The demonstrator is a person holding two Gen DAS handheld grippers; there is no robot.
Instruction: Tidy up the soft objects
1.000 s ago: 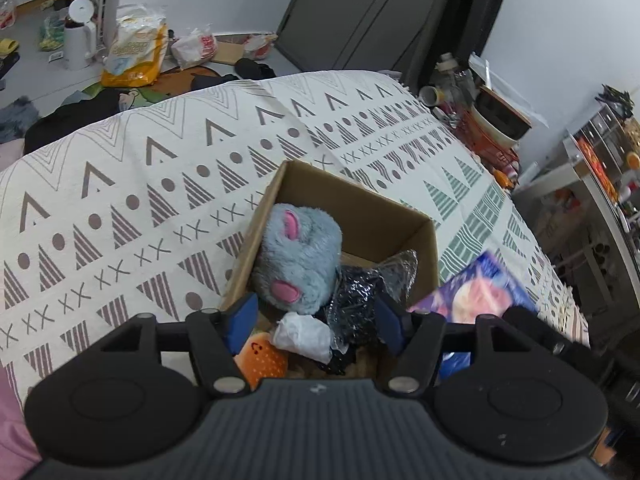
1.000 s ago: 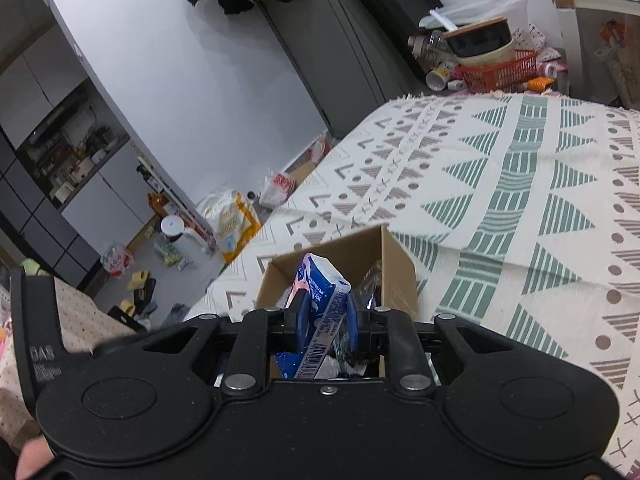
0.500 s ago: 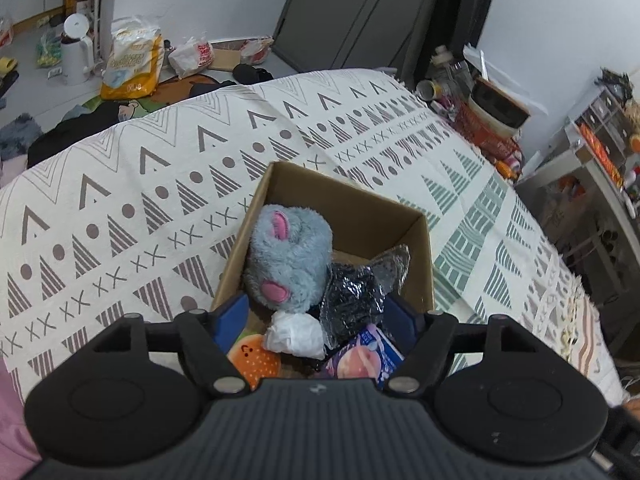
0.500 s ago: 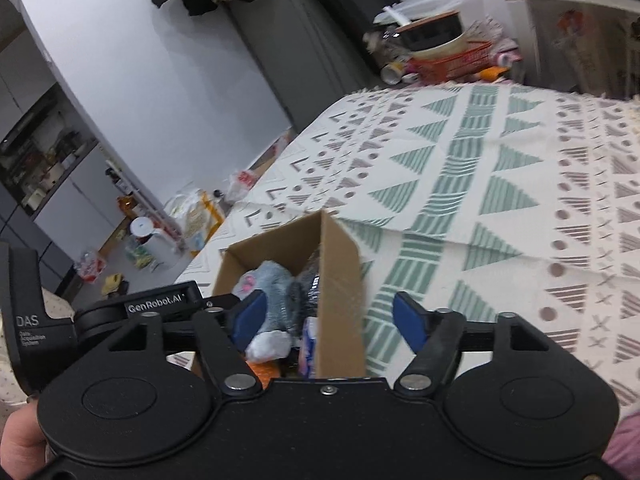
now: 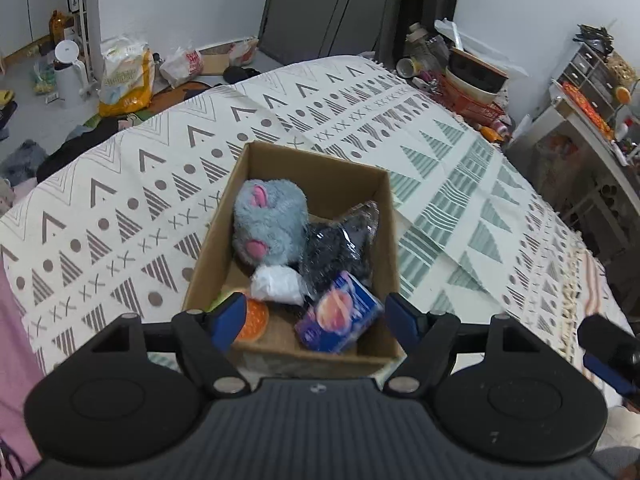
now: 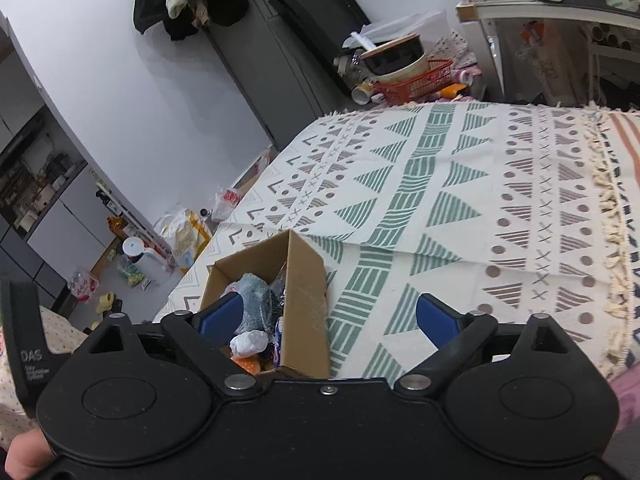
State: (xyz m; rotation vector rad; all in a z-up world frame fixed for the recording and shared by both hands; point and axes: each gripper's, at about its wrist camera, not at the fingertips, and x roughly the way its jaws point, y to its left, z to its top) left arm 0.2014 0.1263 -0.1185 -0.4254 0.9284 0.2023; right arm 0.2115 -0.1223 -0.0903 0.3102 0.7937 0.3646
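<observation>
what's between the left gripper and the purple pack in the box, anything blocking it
Nothing visible. The left gripper is open above the cardboard box, and the purple pack lies uncovered on top at the near end, beside the white bundle.

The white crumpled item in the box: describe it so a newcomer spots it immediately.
On the patterned bedspread sits an open cardboard box. Inside, just below the grey plush toy, lies a white crumpled bag, the only plain white thing there.
</observation>
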